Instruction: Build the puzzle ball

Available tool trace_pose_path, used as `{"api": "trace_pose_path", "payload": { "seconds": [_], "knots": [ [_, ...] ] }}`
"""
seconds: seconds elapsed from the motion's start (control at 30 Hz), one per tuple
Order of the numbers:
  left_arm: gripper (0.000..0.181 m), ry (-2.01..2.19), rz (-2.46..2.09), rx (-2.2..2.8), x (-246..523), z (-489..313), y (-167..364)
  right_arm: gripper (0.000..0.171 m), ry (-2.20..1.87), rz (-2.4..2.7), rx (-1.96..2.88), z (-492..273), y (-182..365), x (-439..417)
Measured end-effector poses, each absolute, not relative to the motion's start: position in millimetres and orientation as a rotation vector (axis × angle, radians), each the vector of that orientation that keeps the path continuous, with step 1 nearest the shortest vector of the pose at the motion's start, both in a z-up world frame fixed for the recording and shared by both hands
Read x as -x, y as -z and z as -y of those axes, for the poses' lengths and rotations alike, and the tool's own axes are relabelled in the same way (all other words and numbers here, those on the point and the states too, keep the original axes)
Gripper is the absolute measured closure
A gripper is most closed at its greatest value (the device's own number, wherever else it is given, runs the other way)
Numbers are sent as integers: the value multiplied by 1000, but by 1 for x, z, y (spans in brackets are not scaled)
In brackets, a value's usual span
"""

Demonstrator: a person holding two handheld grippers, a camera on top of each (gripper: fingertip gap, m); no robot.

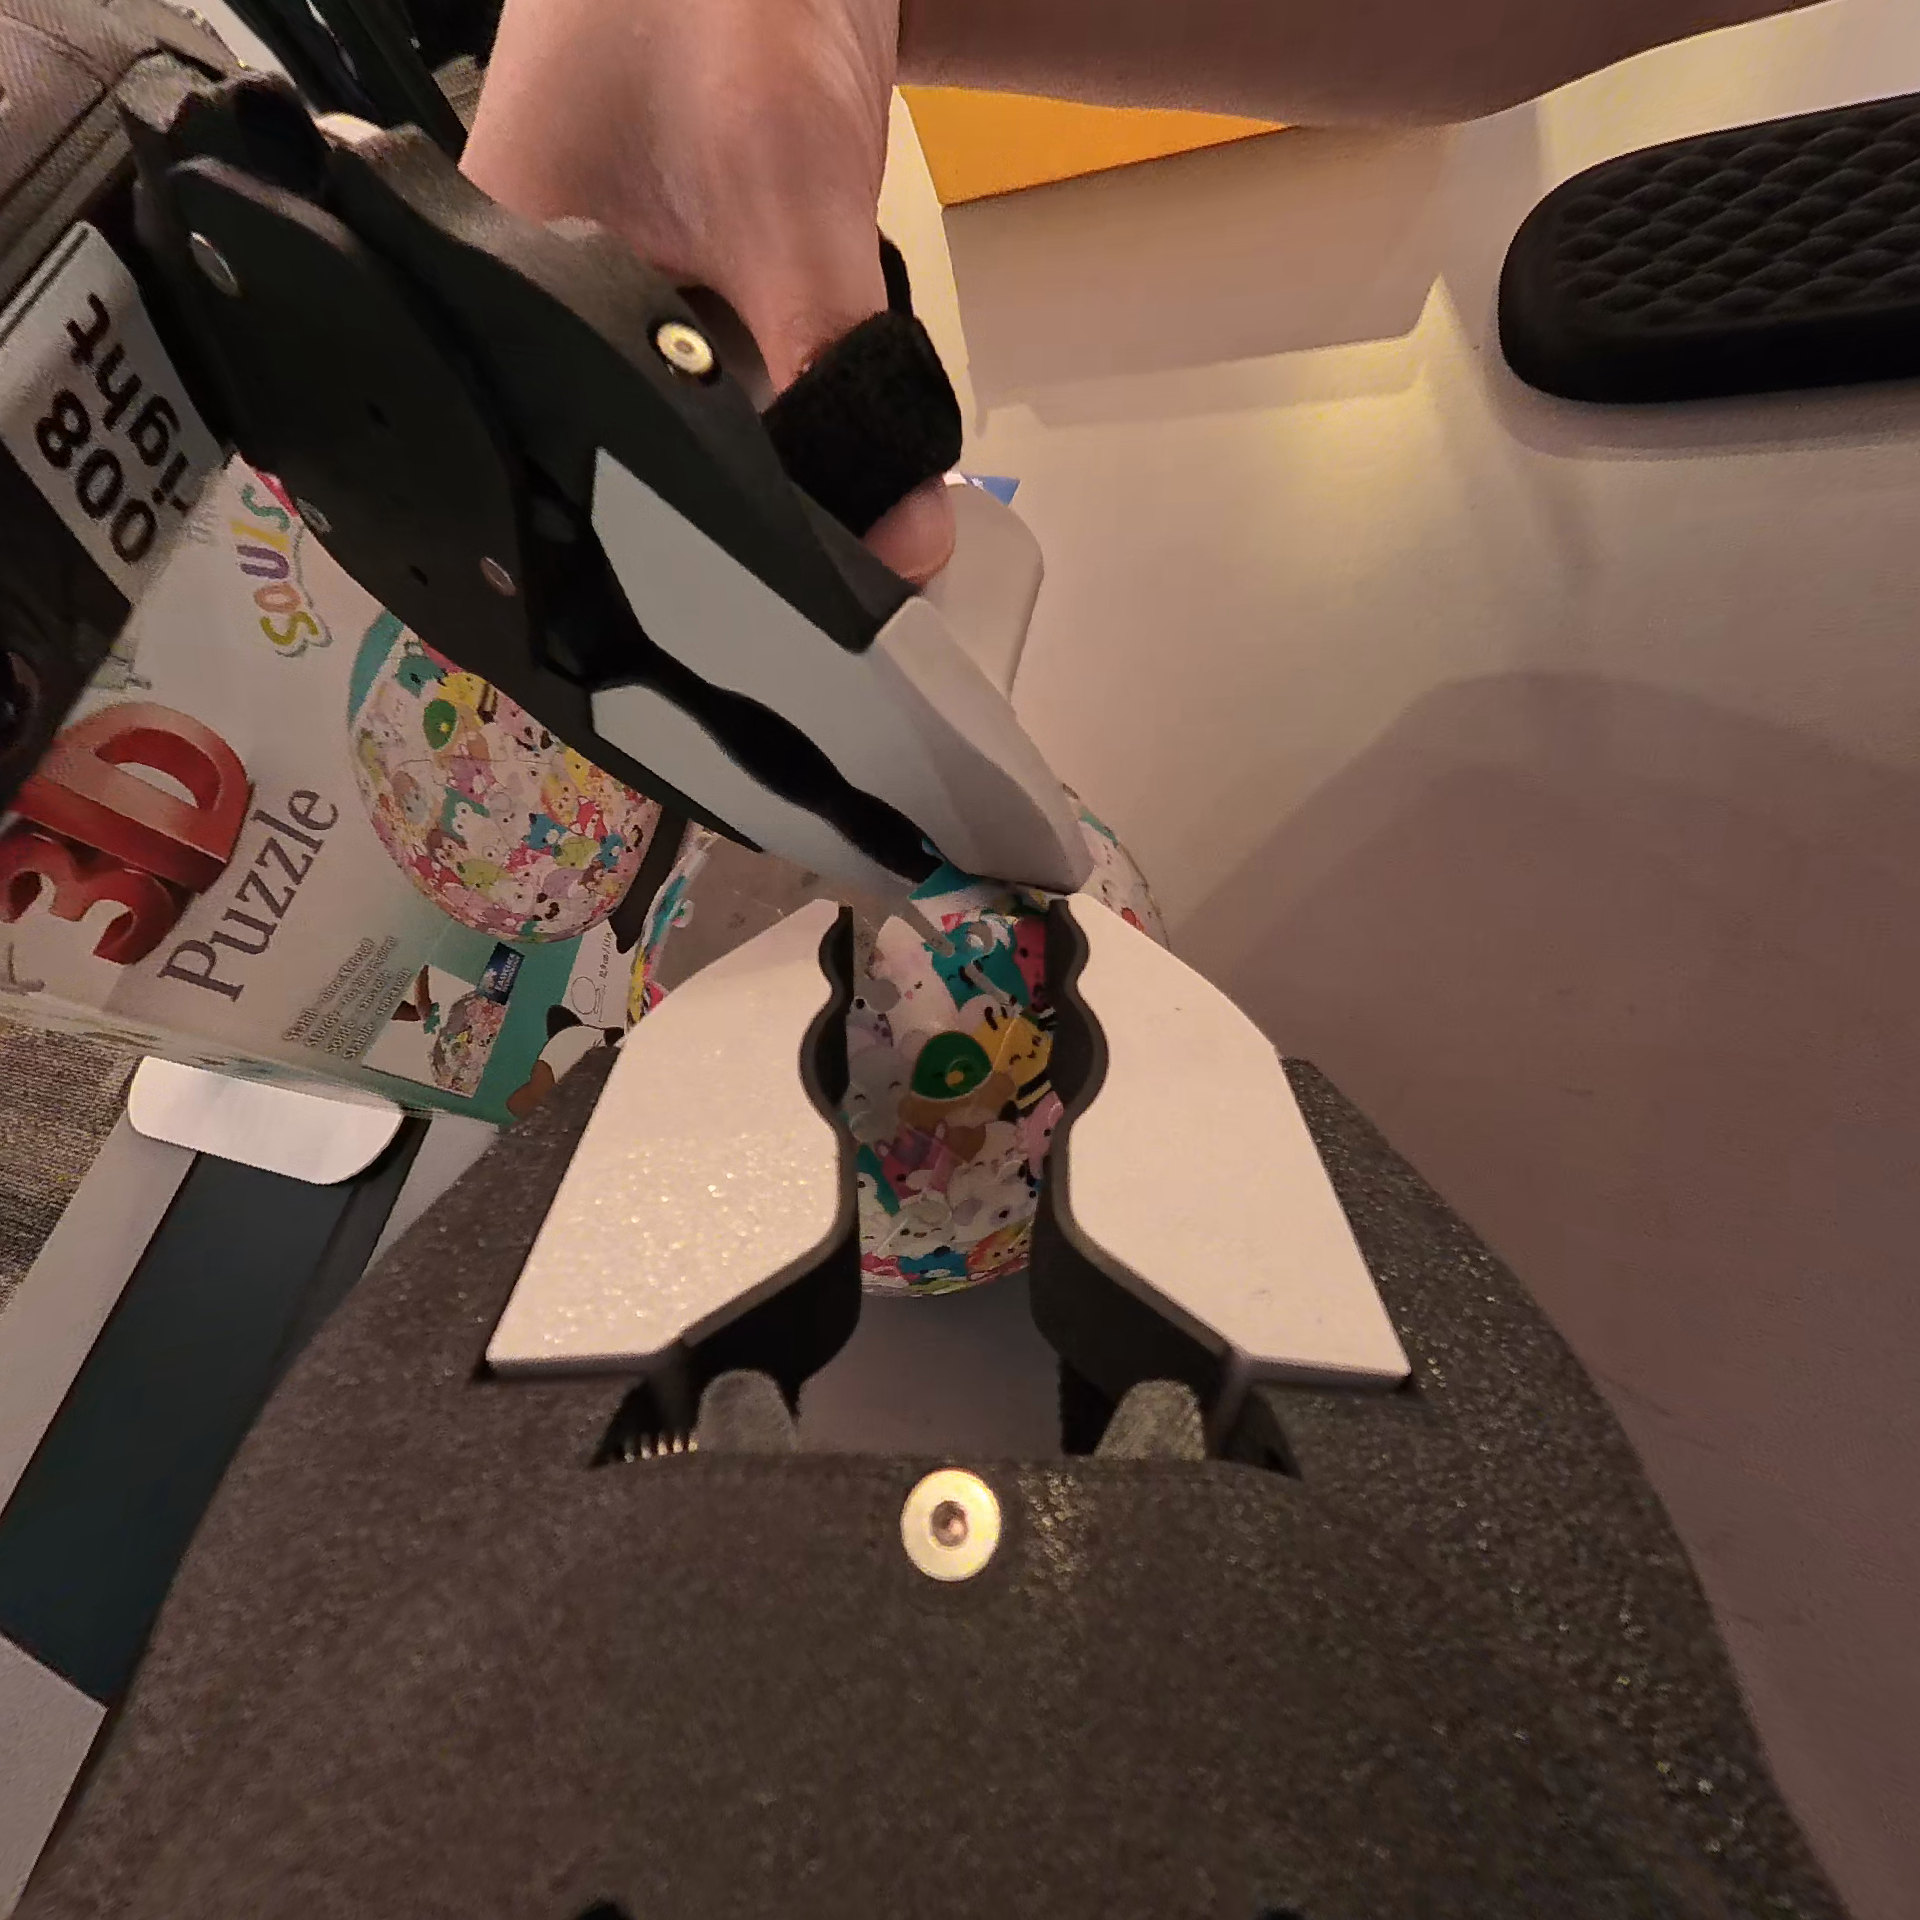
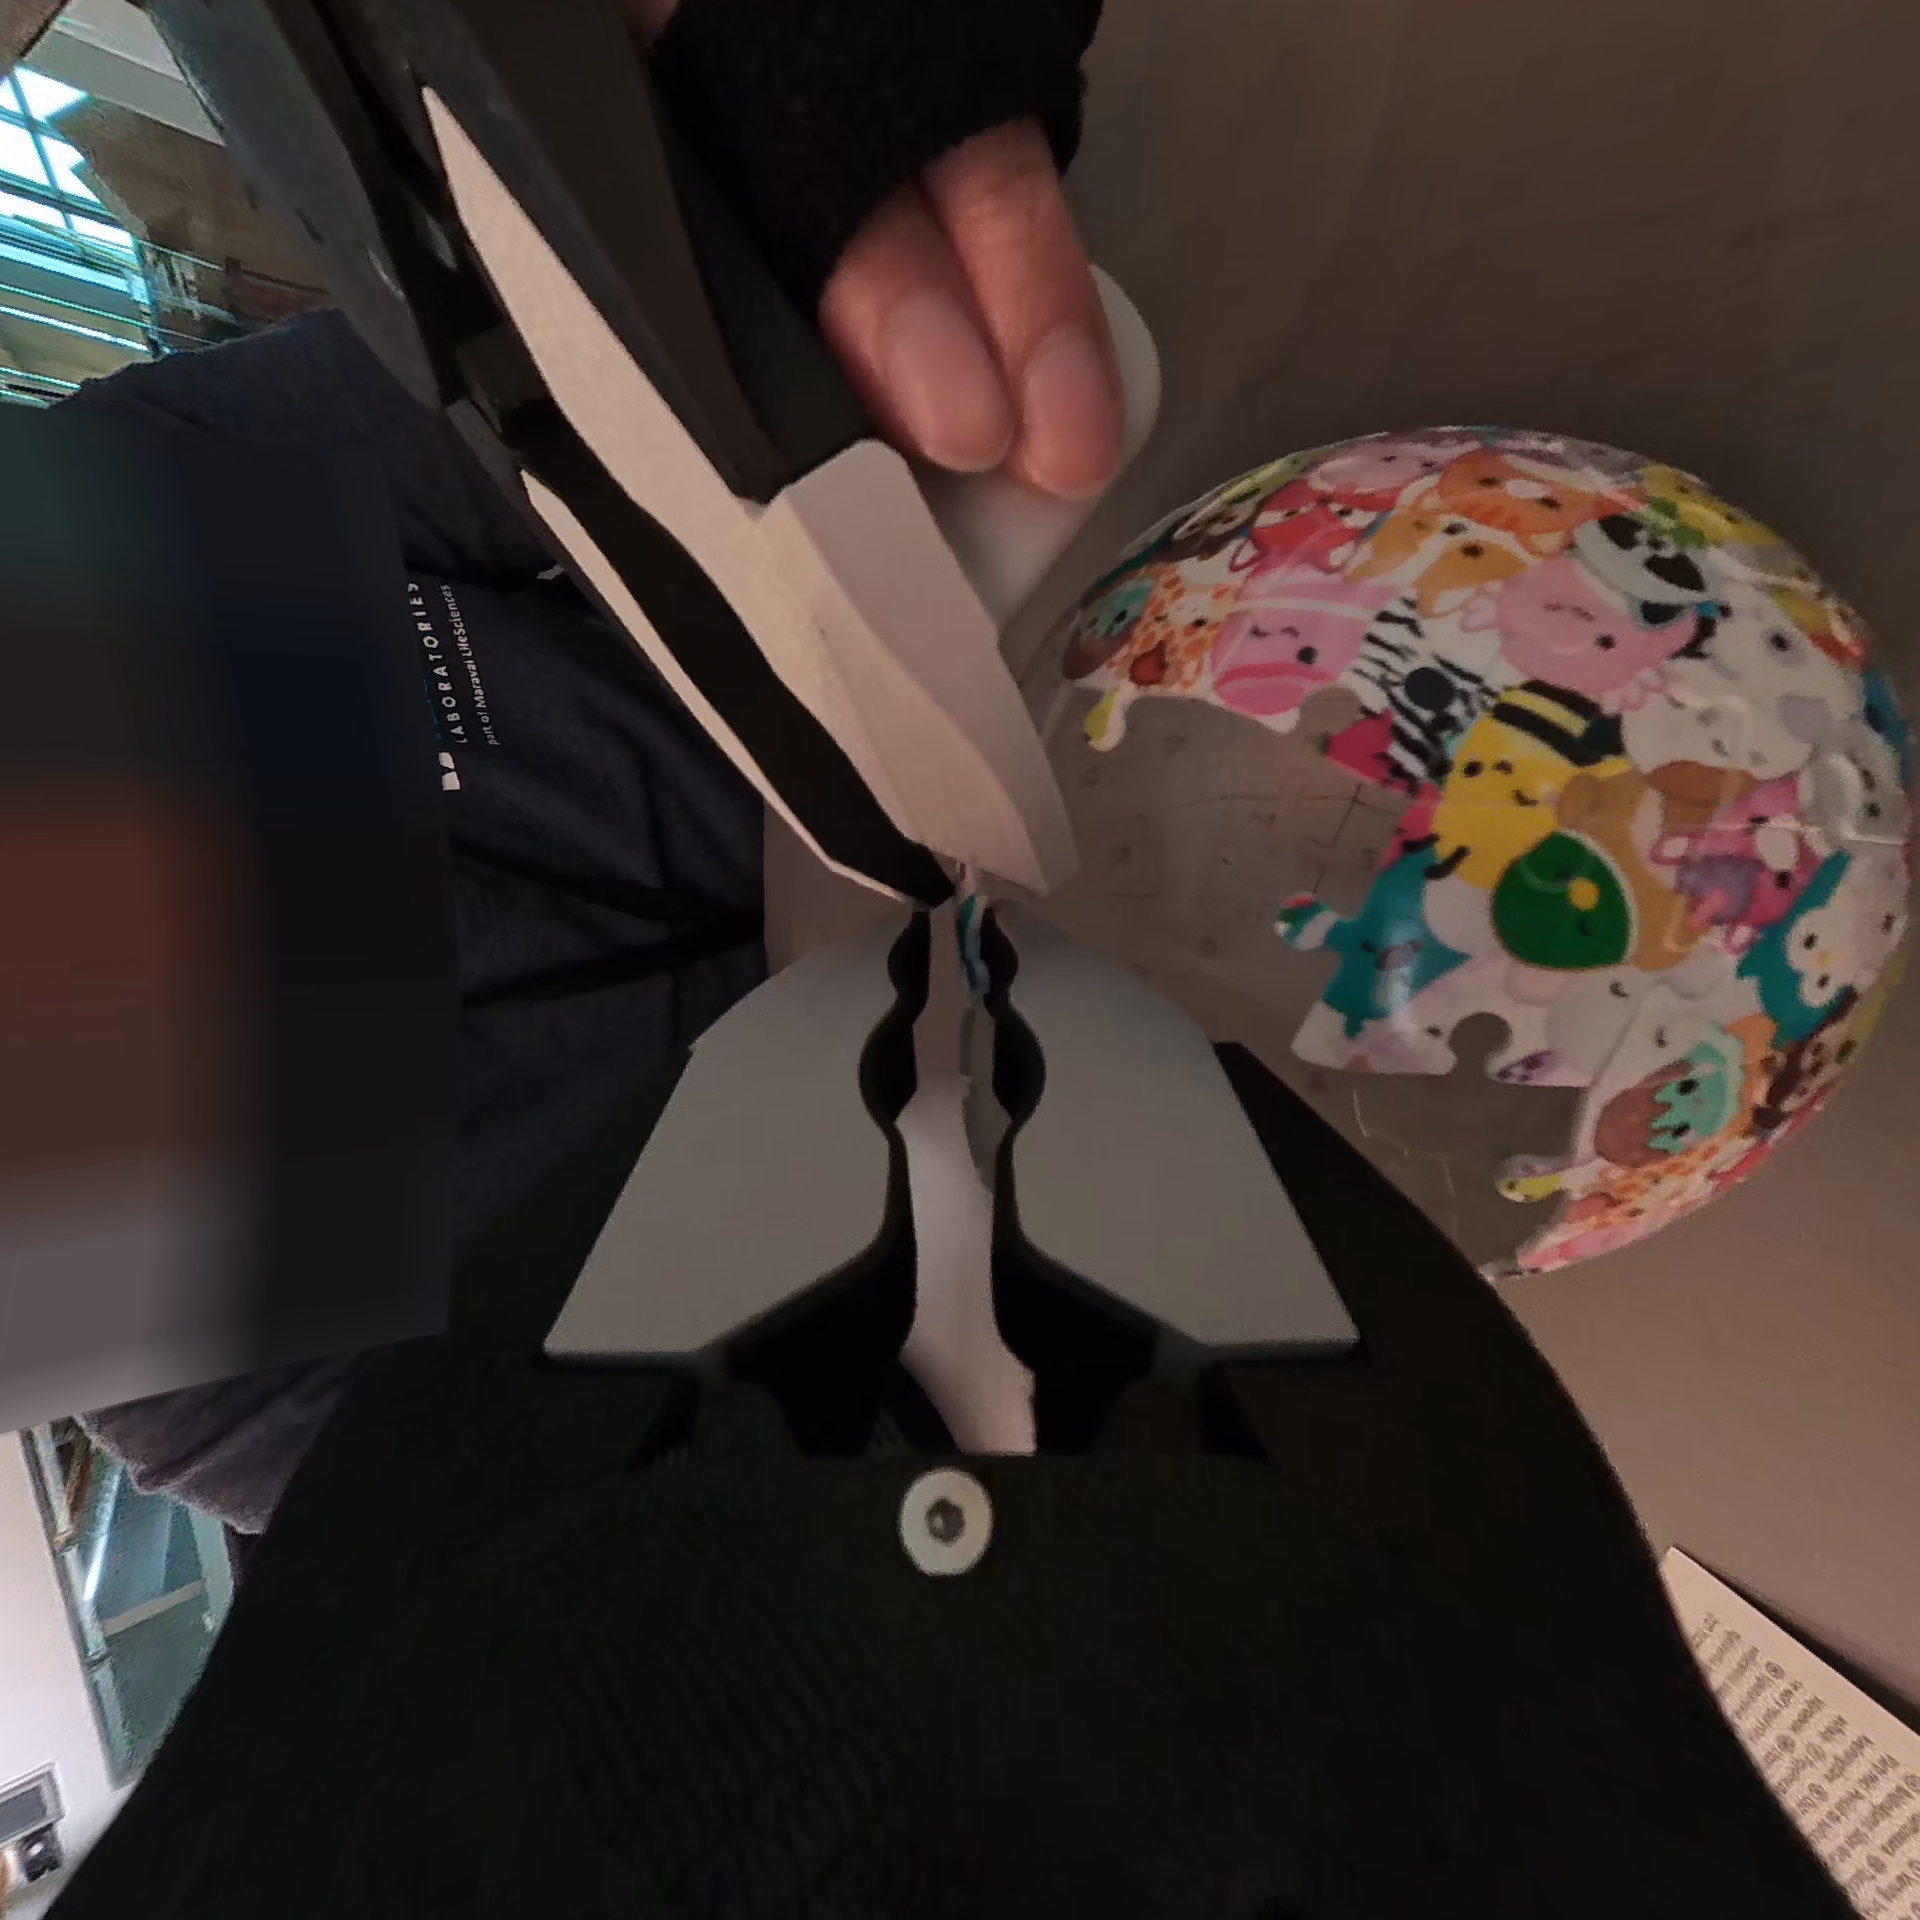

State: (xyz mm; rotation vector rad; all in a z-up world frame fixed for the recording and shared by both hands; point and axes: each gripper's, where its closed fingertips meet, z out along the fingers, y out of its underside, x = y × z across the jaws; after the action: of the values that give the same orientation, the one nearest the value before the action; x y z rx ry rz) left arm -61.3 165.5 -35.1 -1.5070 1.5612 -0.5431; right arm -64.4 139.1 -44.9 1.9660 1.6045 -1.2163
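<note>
The puzzle ball [image 2: 1558, 831] is mostly built, covered in bright cartoon animals, and rests on the table with open gaps on its left side. My right gripper [image 2: 961, 935] is shut on a thin puzzle piece [image 2: 971, 966], seen edge-on, left of the ball. My left gripper [image 2: 971, 883] reaches in from the upper left, its tips either side of that piece's top. In the left wrist view my left gripper [image 1: 951, 920] is open, with the ball [image 1: 956, 1101] showing through the gap. The right gripper [image 1: 997, 878] comes down from the upper left and meets its tips.
The puzzle box [image 1: 312, 831] lies left of the ball. A black mesh pad [image 1: 1714, 249] sits far right, a yellow object [image 1: 1039, 135] behind. A printed leaflet [image 2: 1808, 1704] lies at lower right. A person in a dark top [image 2: 571, 727] is close behind the grippers. The grippers are tip to tip, or close to it.
</note>
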Motion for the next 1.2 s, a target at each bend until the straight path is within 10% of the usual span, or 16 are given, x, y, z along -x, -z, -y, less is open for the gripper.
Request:
{"api": "trace_pose_path", "payload": {
  "seconds": [1.2],
  "knots": [
    [146,485,-1580,1534,82,-165,28,153,1261,-1603,-2059,-157,39,76]
  ]
}}
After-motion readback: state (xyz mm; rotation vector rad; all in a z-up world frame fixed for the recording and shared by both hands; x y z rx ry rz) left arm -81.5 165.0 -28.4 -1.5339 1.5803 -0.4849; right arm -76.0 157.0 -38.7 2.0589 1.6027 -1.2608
